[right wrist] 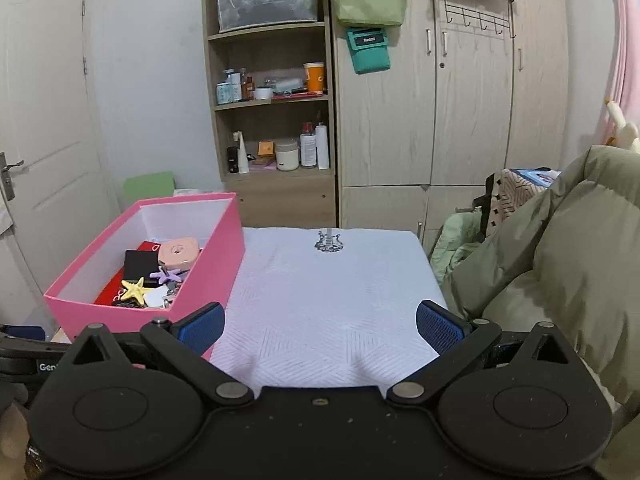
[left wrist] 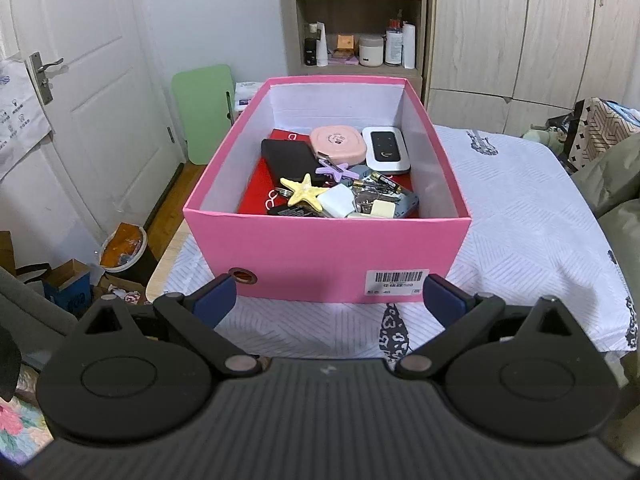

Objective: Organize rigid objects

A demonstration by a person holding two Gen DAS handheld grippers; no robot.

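- My left gripper [left wrist: 330, 300] hangs just short of the near wall of the pink box [left wrist: 328, 248], its jaws wide apart and holding nothing.
- My right gripper [right wrist: 320, 326] faces the bare white tablecloth [right wrist: 332, 292] with the box off to its left, its jaws likewise apart and empty.
- The task's objects lie heaped in the box: a yellow starfish [left wrist: 303, 192] on top near the front, a purple clip [left wrist: 338, 170] behind it, a black power bank [left wrist: 290, 160], a pink round case [left wrist: 339, 144], a white pocket router [left wrist: 386, 148], loose batteries [left wrist: 386, 182] and a white charger [left wrist: 338, 199].
- Risk, in my judgement: the pile is tight, so spread fingers reaching for the starfish may nudge the charger or catch the clip and drag it out too.
- Risk: the batteries are thin and round; a pinch could roll them under the keys beside them.
- Risk: the box looks light, and a finger striking its wall may push it toward the table edge [left wrist: 160, 268] at its left.
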